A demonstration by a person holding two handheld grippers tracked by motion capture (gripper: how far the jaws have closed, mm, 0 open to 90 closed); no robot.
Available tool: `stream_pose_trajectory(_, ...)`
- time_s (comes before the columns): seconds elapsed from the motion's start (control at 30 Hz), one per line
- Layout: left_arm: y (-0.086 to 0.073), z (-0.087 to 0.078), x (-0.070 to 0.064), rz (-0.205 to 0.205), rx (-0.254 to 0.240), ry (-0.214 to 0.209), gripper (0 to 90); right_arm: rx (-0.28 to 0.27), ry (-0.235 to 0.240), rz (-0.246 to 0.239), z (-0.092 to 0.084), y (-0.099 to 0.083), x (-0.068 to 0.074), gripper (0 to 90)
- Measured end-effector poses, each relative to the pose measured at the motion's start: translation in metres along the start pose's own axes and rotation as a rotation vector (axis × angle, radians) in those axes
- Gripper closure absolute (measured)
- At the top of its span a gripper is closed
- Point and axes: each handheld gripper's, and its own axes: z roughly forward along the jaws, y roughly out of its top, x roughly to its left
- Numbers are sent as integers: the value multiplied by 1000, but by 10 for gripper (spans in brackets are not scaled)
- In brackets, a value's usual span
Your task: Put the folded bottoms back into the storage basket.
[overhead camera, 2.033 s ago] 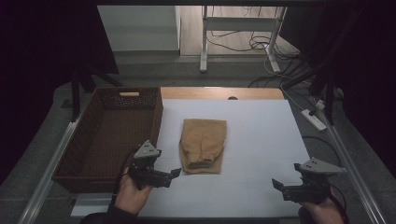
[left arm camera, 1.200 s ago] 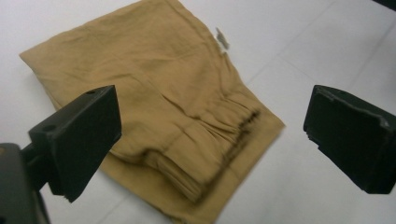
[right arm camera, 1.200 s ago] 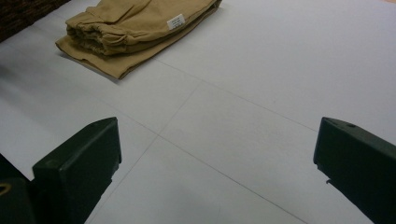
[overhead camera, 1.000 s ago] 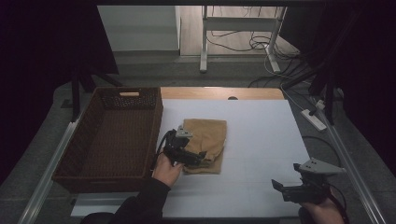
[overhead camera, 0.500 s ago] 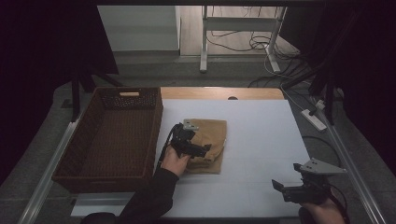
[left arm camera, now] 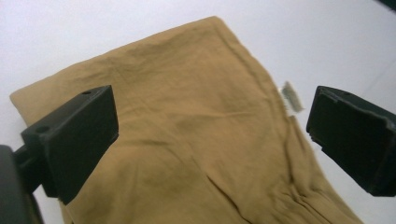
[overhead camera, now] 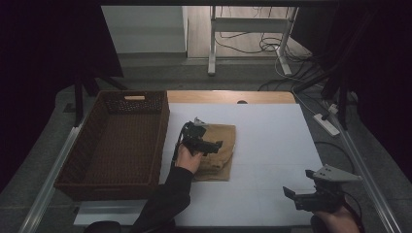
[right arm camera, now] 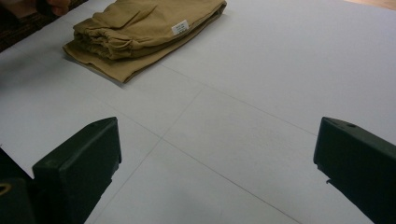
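A folded tan garment (overhead camera: 221, 150) lies in the middle of the white table (overhead camera: 272, 126), just right of the basket. My left gripper (overhead camera: 210, 144) hovers over the garment's left half, jaws wide open; in the left gripper view the tan garment (left arm camera: 187, 140) spreads between and below the jaws, with a small white label (left arm camera: 291, 95) at its edge. My right gripper (overhead camera: 290, 195) rests open near the table's front right corner, far from the cloth. In the right gripper view the garment (right arm camera: 140, 32) lies far off at the upper left, white tag (right arm camera: 180, 27) showing.
A dark brown wicker basket (overhead camera: 114, 141) stands along the table's left side, with nothing visible inside. A white power strip (overhead camera: 326, 124) lies on the floor to the right. A desk frame with cables (overhead camera: 252, 34) stands behind the table.
My left gripper moved from the front left of the table up and right onto the garment. The right gripper stayed put.
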Motion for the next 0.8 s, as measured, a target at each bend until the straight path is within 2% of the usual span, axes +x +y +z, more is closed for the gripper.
stream_pose_trajectory(0.23,9,6,18,5,38,36,16,8,2,-24,1,0,2,14)
stream_pose_trajectory(0.3,10,9,24,2,46,66,16,8,-3,-27,0,0,2,13)
stream_pose_trajectory(0.63,12,23,57,-36,103,123,16,13,-3,-35,1,0,3,13)
stream_pose_trajectory(0.8,14,33,71,-79,136,155,26,11,-2,-42,1,0,4,13)
